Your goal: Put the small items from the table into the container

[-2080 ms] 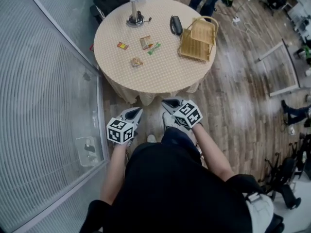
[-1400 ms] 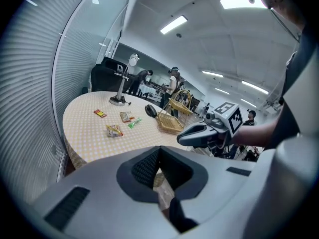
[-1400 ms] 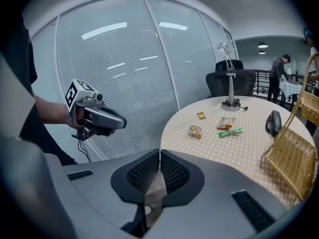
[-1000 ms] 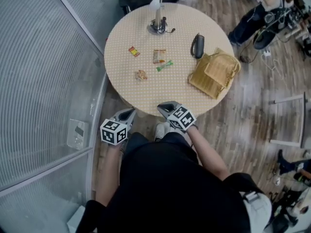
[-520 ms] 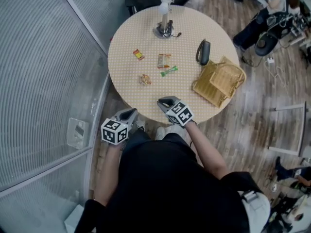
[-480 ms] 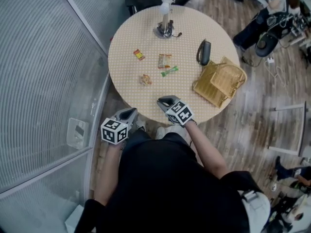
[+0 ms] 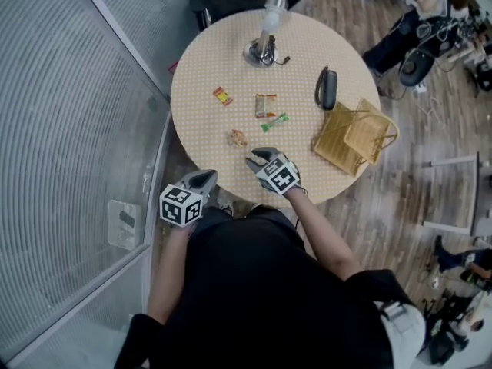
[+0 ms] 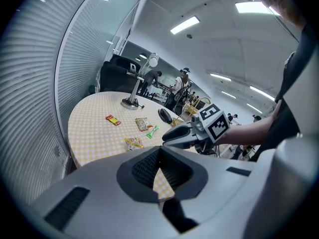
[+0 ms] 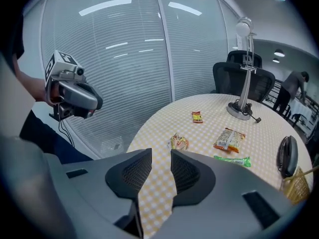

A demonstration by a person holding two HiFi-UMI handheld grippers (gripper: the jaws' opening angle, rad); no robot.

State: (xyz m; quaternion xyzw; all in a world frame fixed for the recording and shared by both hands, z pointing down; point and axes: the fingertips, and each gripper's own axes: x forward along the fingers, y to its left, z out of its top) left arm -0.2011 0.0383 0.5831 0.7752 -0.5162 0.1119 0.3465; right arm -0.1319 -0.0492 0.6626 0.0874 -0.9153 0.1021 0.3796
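tablecloth [image 7: 223, 60]: pale yellow-and-white small check
basket [image 7: 338, 149]: golden-tan weave
upper-left packet [image 7: 223, 95]: red and yellow
middle packet [image 7: 266, 104]: orange
slim packet [image 7: 274, 121]: bright green
crumpled packet [image 7: 237, 137]: yellow-orange
phone [image 7: 327, 88]: black

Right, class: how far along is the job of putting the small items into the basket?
Done: nothing yet; no packet shows in the wicker basket. In hand: the right tongs are opening, empty, near the crumpled yellow packet; the left tongs are shut and empty. Left: that packet, the green stick, the orange bag and the red packet, all on the table.
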